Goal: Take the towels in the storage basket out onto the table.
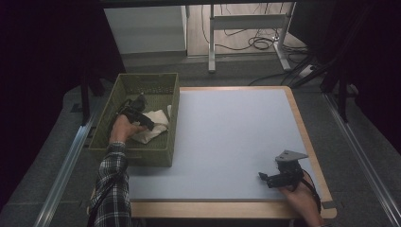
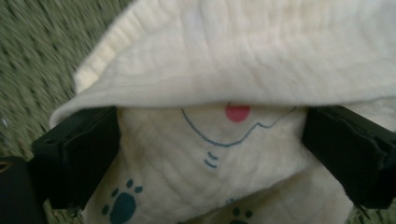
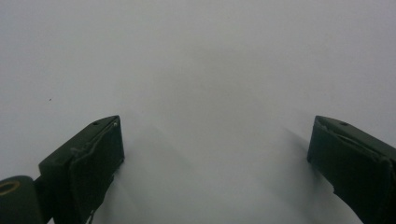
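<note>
A cream cloth with teal paw prints and a red dot lies crumpled in the green woven basket at the table's left. My left gripper reaches down into the basket onto the cloth. In the left gripper view, its jaws stand wide apart with the cloth bunched between them, and a fold drapes over the tips of the left gripper. My right gripper rests low over the table near the front right corner. The right gripper is open with nothing between its jaws.
The pale grey table top has a wooden rim and stretches between the basket and the right hand. Beyond the far edge stand a white desk frame and loose cables on the floor. Dark curtains close both sides.
</note>
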A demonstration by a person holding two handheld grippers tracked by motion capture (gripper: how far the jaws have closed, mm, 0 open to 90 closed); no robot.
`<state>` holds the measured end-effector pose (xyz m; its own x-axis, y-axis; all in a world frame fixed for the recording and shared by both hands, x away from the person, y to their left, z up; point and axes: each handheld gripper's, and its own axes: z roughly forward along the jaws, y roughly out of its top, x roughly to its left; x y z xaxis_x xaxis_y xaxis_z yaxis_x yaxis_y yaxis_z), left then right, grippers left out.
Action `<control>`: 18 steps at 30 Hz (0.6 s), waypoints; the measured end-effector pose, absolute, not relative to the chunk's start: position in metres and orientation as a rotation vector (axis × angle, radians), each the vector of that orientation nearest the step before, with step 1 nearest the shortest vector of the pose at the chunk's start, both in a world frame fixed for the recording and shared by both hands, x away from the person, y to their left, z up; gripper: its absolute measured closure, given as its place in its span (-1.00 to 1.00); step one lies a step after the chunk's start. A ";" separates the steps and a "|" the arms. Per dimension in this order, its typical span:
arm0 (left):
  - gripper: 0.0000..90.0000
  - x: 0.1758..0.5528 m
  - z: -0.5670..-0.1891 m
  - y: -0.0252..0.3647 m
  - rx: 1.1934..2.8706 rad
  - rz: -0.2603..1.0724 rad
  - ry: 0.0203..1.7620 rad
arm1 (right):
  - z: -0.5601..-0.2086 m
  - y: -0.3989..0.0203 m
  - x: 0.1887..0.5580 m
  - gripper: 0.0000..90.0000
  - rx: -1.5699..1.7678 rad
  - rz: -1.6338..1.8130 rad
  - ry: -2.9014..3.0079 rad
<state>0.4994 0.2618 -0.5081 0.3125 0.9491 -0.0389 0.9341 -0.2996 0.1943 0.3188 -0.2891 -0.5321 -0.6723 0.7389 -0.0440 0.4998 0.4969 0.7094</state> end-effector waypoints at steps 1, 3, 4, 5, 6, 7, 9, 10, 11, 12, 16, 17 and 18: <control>-0.79 0.499 -0.509 0.262 2.395 0.099 1.738 | -0.532 -0.289 0.319 -0.91 1.036 0.974 2.402; -0.63 0.499 -0.508 0.263 2.369 0.063 1.751 | -0.532 -0.289 0.319 -0.91 1.036 0.974 2.402; -0.50 0.498 -0.507 0.263 2.361 0.055 1.754 | -0.532 -0.289 0.319 -0.92 1.036 0.974 2.402; -0.44 0.498 -0.507 0.264 2.357 0.051 1.755 | -0.532 -0.289 0.319 -0.92 1.037 0.974 2.402; -0.33 0.497 -0.505 0.264 2.353 0.052 1.755 | -0.532 -0.289 0.319 -0.91 1.036 0.974 2.402; -0.17 0.495 -0.504 0.264 2.360 0.050 1.742 | -0.532 -0.289 0.319 -0.92 1.036 0.974 2.402; 0.15 0.494 -0.503 0.263 2.355 0.031 1.729 | -0.532 -0.289 0.319 -0.91 1.037 0.974 2.402; 0.34 0.493 -0.502 0.262 2.359 0.026 1.720 | -0.532 -0.289 0.319 -0.92 1.036 0.974 2.402; 0.46 0.492 -0.502 0.261 2.376 0.032 1.710 | -0.532 -0.289 0.319 -0.92 1.036 0.974 2.402; 0.57 0.492 -0.501 0.260 2.381 0.033 1.711 | -0.532 -0.289 0.319 -0.91 1.036 0.974 2.402; 0.70 0.491 -0.497 0.258 2.443 0.096 1.645 | -0.532 -0.289 0.319 -0.91 1.036 0.974 2.402; 0.71 0.490 -0.494 0.259 2.430 0.116 1.643 | -0.532 -0.289 0.319 -0.92 1.036 0.974 2.402; 0.71 0.490 -0.492 0.261 2.408 0.130 1.639 | -0.532 -0.289 0.319 -0.92 1.037 0.974 2.402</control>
<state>0.4901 0.2606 -0.4916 0.3721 0.9267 -0.0534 0.9068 -0.3506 0.2341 0.3188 -0.2891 -0.5321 -0.6721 0.7392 -0.0435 0.5000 0.4964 0.7096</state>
